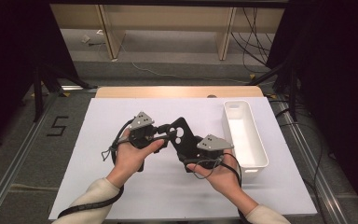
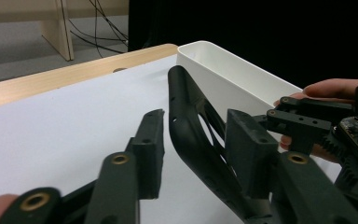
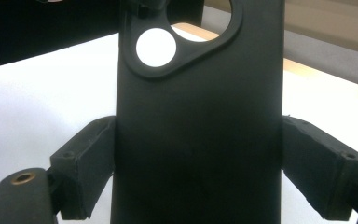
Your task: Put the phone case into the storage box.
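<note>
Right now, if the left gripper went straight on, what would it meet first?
The black phone case: it stands between the left gripper pads. Beyond it lies the white bin, though depth is hard to judge.

Looks like a lab / recording rig, not a home. Table (image 1: pixel 121 191) covered w/ plain white sheet, wood edge at the far side. Black curtains (image 1: pixel 9 56) both sides. Grey floor w/ a taped "5" marker (image 1: pixel 57 126) and metal rails (image 1: pixel 9 172). Loose cables (image 1: pixel 254 42) trail at the back, near bare wooden shelf legs (image 1: pixel 112 32). One white bin (image 1: pixel 260 154) on the table.
</note>
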A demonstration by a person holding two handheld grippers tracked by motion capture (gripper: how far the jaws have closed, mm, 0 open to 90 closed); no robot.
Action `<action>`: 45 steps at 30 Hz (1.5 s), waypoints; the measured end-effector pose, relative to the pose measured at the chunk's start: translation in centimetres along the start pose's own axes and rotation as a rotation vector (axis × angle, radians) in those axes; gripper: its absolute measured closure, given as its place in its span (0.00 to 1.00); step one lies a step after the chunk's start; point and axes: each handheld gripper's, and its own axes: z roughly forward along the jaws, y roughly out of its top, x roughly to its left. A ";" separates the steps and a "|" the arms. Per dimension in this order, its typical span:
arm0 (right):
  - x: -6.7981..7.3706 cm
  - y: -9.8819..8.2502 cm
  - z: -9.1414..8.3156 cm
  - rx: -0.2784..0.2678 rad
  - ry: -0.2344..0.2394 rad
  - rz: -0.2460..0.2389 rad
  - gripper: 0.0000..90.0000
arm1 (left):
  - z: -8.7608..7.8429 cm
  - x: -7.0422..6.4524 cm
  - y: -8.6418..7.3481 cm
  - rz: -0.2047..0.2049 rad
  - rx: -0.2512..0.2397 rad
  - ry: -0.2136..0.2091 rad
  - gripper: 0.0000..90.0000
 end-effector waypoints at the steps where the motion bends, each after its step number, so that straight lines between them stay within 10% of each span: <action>1: 0.0 0.0 0.0 0.000 0.000 0.000 0.17 | 0.0 0.0 0.0 -0.007 -0.002 -0.002 0.70; 9: 0.2 -0.2 0.2 -0.003 -0.005 -0.021 0.16 | -0.4 -0.3 0.1 -0.116 -0.038 -0.102 0.84; 12: 0.2 -0.3 0.3 -0.011 0.010 -0.006 0.19 | -0.6 -1.1 0.2 -0.053 -0.034 -0.076 0.86; 26: 0.0 0.3 0.3 -0.085 -0.007 -0.031 0.00 | 0.1 -2.7 -0.5 -0.053 -0.045 -0.098 0.86; 45: 0.3 0.7 0.0 -0.111 -0.040 -0.023 0.16 | -0.1 -2.5 -0.3 -0.022 -0.096 -0.094 0.82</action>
